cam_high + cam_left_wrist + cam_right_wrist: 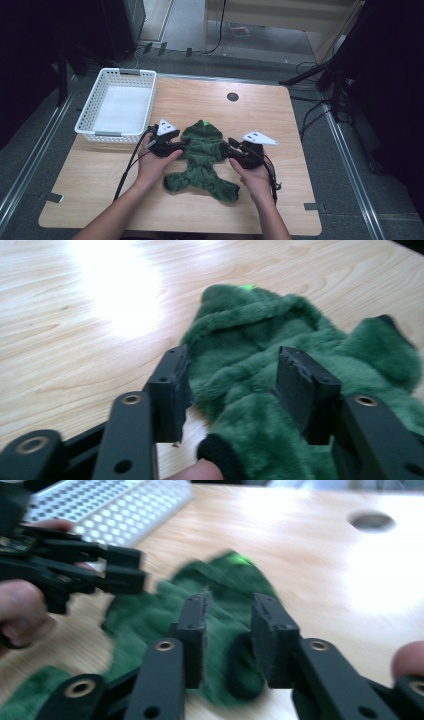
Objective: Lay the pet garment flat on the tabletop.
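1. Leftmost, a white basket point(115, 102) sits on the far left part of the wooden table point(300, 190), with nothing in it that can be made out.
2. Next, the left gripper point(176, 144) rests in the person's left hand point(155, 166), just in front of the basket and at the garment's left sleeve. In the left gripper view its jaws stand spread, with green fleece and the black sleeve cuff point(220, 455) lying between them; they are not pressed on the cloth.
3. Centrally, the green fleece garment point(202, 155) lies flat on the table between the two grippers, hood point(202, 131) pointing away from the person, lower parts spread toward the near edge.
4. Rightward, the right gripper point(231, 146) is held in the right hand point(256, 177) at the garment's right sleeve. Its jaws stand apart over a dark cuff point(240, 672); that view is blurred, so whether they touch it is hard to say.
5. Farther back, a round hole point(232, 96) sits in the tabletop.
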